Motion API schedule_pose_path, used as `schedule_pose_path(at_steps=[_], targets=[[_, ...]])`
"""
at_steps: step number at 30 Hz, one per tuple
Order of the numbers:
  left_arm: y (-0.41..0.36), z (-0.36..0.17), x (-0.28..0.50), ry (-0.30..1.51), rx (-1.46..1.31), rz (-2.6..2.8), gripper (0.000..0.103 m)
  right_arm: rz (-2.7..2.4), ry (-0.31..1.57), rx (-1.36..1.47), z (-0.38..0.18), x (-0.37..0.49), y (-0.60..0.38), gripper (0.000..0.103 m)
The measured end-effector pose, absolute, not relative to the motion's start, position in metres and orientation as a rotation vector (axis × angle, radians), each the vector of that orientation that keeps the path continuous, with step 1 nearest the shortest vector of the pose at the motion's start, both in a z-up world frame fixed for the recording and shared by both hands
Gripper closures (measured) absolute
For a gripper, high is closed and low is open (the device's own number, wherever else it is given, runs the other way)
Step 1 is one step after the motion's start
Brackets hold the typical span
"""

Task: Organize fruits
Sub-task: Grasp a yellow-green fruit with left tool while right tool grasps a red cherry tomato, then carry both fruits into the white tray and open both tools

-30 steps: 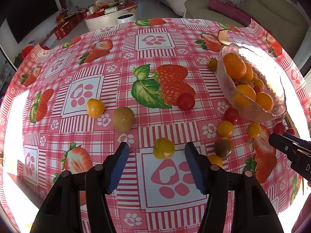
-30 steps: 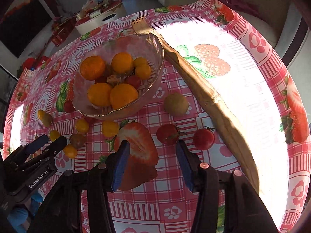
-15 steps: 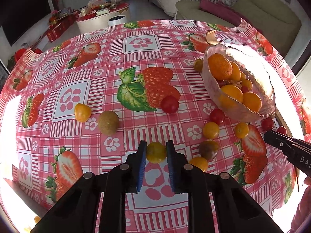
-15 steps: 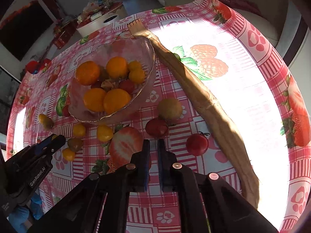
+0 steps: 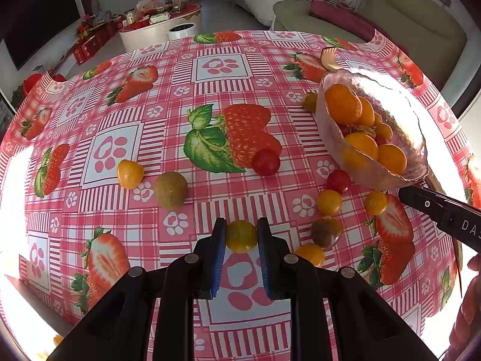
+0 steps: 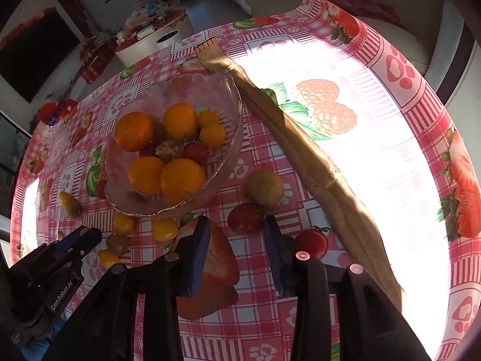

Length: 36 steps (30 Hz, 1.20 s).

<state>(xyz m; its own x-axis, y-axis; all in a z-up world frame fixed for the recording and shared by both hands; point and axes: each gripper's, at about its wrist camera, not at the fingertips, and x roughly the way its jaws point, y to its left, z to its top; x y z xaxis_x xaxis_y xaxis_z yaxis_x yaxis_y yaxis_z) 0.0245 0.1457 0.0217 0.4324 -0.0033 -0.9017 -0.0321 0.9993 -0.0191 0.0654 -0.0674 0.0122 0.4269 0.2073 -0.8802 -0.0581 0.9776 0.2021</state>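
Observation:
A glass bowl [image 5: 418, 147] of oranges and small tomatoes stands at the right of the table; it also shows in the right wrist view [image 6: 234, 111]. My left gripper [image 5: 240, 237] is shut on a yellow tomato [image 5: 241, 236] just above the cloth. My right gripper [image 6: 237, 231] is open, its blue pads either side of a red tomato [image 6: 244, 218] that lies next to a kiwi [image 6: 264, 188]. Another red tomato [image 6: 311, 243] lies to its right.
Loose fruit on the cloth: a kiwi [image 5: 170, 188], a yellow tomato [image 5: 130, 174], red tomatoes [image 5: 265, 161], small ones [image 5: 329, 201] below the bowl. A long wooden back-scratcher [image 6: 303, 150] lies right of the bowl. The table edge curves close at left and right.
My left gripper closed on the yellow tomato and still holds it. My right gripper closed half a second ago, then opened again around the red tomato.

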Motion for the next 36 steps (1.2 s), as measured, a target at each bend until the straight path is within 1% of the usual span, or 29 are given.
schedule_pose_path(at_steps=[1, 3, 14, 22, 29, 36], targets=[[0.146, 0.022, 0.025, 1.123, -0.035, 0.018, 0.081, 0.169, 1.118, 0.148, 0.012, 0.067, -0.067, 0.063], [0.146, 0.022, 0.025, 1.120, -0.037, 0.017, 0.081, 0.173, 1.128, 0.142, 0.011, 0.069, -0.066, 0.081], [0.145, 0.034, 0.015, 1.097, -0.076, -0.040, 0.081, 0.251, 1.138, 0.184, 0.021, 0.045, -0.066, 0.081], [0.149, 0.056, -0.015, 1.077, -0.122, -0.064, 0.081, 0.310, 1.160, 0.180, 0.035, 0.017, -0.054, 0.081], [0.180, 0.075, -0.060, 1.057, -0.175, -0.023, 0.081, 0.366, 1.184, 0.154, 0.046, -0.009, -0.024, 0.081], [0.227, 0.095, -0.118, 1.029, -0.213, 0.060, 0.081, 0.460, 1.206, 0.099, 0.056, -0.045, 0.028, 0.081]])
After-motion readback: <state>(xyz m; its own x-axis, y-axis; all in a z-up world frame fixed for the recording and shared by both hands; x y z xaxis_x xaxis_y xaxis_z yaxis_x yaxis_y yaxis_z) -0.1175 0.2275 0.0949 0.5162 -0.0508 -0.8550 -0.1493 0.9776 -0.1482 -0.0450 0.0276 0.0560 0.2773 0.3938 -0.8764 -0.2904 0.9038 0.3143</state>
